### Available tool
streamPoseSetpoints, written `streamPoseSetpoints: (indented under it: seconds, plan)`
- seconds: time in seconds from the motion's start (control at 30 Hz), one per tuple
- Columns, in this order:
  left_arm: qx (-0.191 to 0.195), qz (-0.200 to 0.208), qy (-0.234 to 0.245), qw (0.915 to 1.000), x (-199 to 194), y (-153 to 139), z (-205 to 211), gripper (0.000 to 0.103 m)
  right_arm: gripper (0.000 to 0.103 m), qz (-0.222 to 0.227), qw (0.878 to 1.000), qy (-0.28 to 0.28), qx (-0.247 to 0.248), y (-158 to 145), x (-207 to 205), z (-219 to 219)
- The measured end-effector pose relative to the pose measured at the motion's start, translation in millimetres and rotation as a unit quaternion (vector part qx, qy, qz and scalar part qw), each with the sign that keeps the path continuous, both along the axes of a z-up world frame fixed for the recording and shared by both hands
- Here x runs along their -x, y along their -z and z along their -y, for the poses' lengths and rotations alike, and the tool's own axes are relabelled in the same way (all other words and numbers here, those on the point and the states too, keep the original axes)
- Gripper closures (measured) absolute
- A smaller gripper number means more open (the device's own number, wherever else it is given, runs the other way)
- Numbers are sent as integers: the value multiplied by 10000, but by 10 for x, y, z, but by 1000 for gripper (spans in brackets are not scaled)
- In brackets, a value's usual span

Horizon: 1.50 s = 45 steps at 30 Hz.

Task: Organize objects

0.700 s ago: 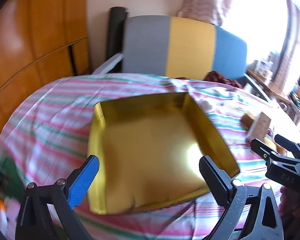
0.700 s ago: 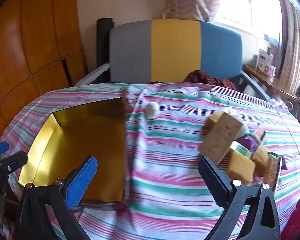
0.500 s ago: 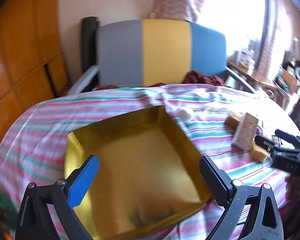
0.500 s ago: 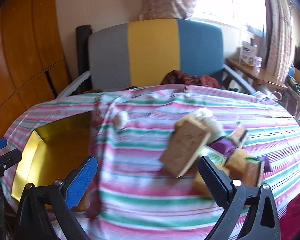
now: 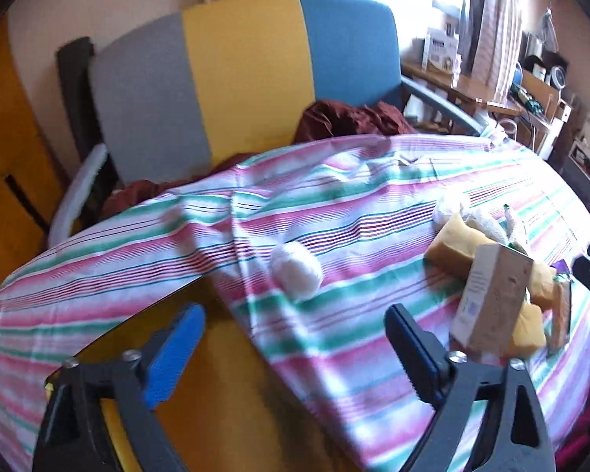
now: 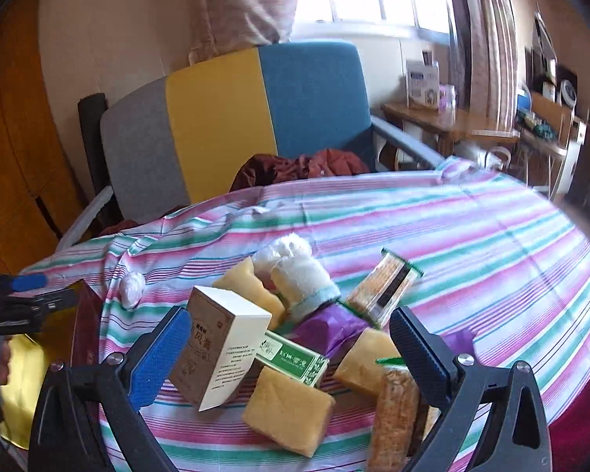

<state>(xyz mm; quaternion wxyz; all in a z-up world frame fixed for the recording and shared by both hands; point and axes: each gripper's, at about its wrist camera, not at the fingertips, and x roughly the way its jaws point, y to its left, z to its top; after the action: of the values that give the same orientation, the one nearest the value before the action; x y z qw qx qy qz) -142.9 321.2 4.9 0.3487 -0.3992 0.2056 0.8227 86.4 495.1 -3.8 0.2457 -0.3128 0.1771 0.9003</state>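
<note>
A pile of objects lies on the striped tablecloth (image 6: 472,236). It holds a brown-and-white carton (image 6: 220,342), a green box (image 6: 295,358), several yellow sponges (image 6: 287,413), a rolled white towel (image 6: 299,275), a purple wrapper (image 6: 326,326) and snack packets (image 6: 381,291). My right gripper (image 6: 291,342) hangs open just in front of the pile, pads clear of it. A gold box (image 5: 224,393) lies under my open left gripper (image 5: 295,354), which holds nothing. A white ball (image 5: 295,275) rests on the cloth between box and carton (image 5: 491,299).
A grey, yellow and blue chair (image 6: 236,118) with a dark red cloth (image 6: 303,165) on its seat stands behind the table. Wooden panelling (image 6: 11,137) is at the left, cluttered desks (image 6: 452,122) at the right. My left gripper (image 6: 45,290) shows over the gold box (image 6: 23,373).
Both views have swung to the right. The left gripper has shifted from over the box's middle towards its right edge. The right gripper has come close up to the pile.
</note>
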Motion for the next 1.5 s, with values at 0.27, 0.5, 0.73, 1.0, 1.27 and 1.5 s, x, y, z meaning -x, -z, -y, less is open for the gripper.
streamPoseSetpoints:
  seconds: [0.27,0.5,0.73,1.0,1.27,1.5]
  plan:
    - [525,350,43,9980,428,445,-559,27,0,-117,9983,-12,572,62,-23,-128]
    - [875,727,-248,9932,714,801,-737,66,0,-94,9978,15,650,85,-24,-173]
    - [57,526,-166,9985,383,393,-439,66,6,51,9943,-95,1058,193,43,-207]
    - [-469,426,-55,9980,-228,8,147,66,9,187,9929,-486,1073,241,153,-49]
    - [-911,295,-414,9945,-525,-195,898,66,8,488,9903,-383,1247,298,274,175]
    - [-1146,360,-742,9900,-646,-200,1453,66,7,720,9907,363,1097,422,586,409]
